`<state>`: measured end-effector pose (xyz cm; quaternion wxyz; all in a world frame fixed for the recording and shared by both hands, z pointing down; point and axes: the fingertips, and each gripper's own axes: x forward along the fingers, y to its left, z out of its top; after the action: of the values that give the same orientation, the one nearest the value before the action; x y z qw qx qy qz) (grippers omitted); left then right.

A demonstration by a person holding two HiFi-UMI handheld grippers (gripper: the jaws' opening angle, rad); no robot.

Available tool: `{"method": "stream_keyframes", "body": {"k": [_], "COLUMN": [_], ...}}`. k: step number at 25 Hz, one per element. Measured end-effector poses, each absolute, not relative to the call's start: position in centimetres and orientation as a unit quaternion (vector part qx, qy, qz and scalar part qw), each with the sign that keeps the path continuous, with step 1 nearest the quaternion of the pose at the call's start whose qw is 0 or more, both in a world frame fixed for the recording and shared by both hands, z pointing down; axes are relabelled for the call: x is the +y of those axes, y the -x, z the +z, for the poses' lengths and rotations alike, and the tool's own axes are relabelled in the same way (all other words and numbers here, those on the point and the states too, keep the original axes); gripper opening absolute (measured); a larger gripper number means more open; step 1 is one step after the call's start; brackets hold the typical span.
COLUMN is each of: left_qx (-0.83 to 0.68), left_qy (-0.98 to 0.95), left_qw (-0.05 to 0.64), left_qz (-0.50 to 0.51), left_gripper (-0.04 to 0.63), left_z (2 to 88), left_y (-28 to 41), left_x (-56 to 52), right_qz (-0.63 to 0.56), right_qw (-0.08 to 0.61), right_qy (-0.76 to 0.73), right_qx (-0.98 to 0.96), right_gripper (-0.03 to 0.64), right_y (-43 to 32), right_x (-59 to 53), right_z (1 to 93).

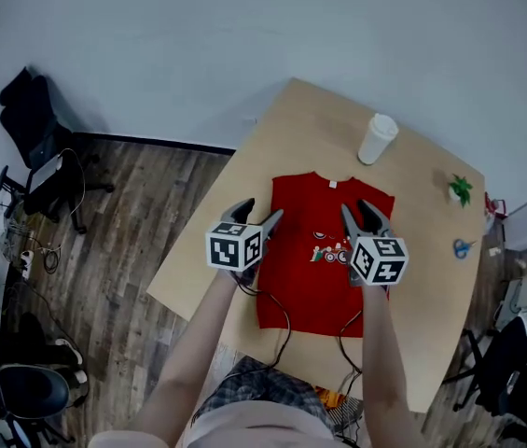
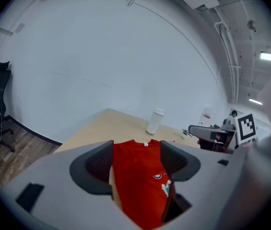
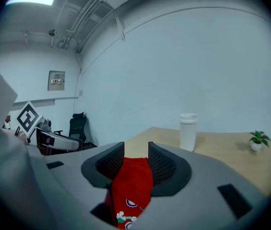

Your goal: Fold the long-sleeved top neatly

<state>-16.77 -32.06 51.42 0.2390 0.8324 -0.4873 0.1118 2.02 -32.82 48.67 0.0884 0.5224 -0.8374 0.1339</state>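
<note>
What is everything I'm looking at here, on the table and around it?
table: one, light wood, mid-picture
top: one, red, flat on the table
cup: one, white with lid, beyond the top's collar
plant: one, green in a white pot, table's right side
blue thing: one, small, perhaps scissors, near the table's right edge
office chair: one, black, on the wooden floor at left
arms: two, bare, reaching from below
left claw: one, grey, open, above the top's left side
right claw: one, grey, open, above its right side
</note>
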Motion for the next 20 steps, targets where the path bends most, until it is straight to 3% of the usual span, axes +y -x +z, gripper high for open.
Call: {"method": "stream_keyframes", "body": {"k": [5,12,20], "left_qx": [-0.476,-0.443,-0.378], "left_qy": [-0.841,-0.851,-0.861], "left_qw": [0.228,0.201,0.151], "left_qz": [0.124,0.196,0.305], "left_gripper": [0.302,0.304,0.304], "left_z": [50.7,50.8,53.3], "left_y": [15.3,13.8,11.0], "left_x": [-31.7,-34.7,-41.5], "right_qz": [0.134,0.100,0.028], "right_qw": [0.088,0.159,0.325], "right_qy": [-0.549,-0.531,-0.426], "right_qx": [-0.820,-0.826,-0.844], "right_gripper": [0.158,0.160,0.160], "right_y": [-6.7,-10.2,-10.5], "right_x": [-30.4,-32.1,-38.9], "right_z": [48.1,47.3,50.1]}}
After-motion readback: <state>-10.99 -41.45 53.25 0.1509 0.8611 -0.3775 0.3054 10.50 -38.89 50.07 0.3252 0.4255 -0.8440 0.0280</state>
